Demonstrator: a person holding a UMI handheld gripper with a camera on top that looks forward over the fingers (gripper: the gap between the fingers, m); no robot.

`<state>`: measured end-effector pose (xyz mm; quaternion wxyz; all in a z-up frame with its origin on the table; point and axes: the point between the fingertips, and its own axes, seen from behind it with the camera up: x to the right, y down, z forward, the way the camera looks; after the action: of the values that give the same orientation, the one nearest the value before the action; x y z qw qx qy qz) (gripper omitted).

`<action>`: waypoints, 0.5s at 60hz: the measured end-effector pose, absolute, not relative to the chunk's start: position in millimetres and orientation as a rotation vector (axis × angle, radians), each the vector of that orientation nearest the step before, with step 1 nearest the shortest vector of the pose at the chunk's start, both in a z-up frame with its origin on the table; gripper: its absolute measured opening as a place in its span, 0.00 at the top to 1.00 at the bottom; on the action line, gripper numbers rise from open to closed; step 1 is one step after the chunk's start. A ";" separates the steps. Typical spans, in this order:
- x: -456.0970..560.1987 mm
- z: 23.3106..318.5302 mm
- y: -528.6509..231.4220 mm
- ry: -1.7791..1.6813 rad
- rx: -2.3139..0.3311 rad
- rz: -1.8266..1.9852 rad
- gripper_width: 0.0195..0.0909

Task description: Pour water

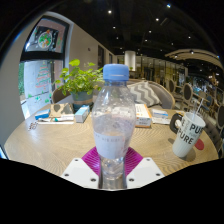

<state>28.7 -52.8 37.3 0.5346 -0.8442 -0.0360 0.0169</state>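
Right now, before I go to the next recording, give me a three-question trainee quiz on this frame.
1. True or false: the bottle has its blue cap on.
2. Which way from the bottle does the white cup stand? A) left B) right C) behind it
3. Fill in: the bottle stands upright between the two ____ of the gripper.

Key: 1 true. 2 B. 3 jaws. The pink pads sit close at either side of the bottle's base, and the wooden table lies around it. Whether they press on it cannot be told. The plant stands beyond, to the left.
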 end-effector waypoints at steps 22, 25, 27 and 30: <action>32.7 156.4 -44.0 0.194 -1.895 0.414 0.91; 34.6 175.9 -43.0 0.279 -1.866 0.554 0.91; 37.4 188.4 -41.5 0.342 -1.840 0.645 0.91; 40.7 205.0 -38.7 0.437 -1.796 0.774 0.91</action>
<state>40.7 -38.7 205.0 0.5387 -0.7551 0.1838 0.3253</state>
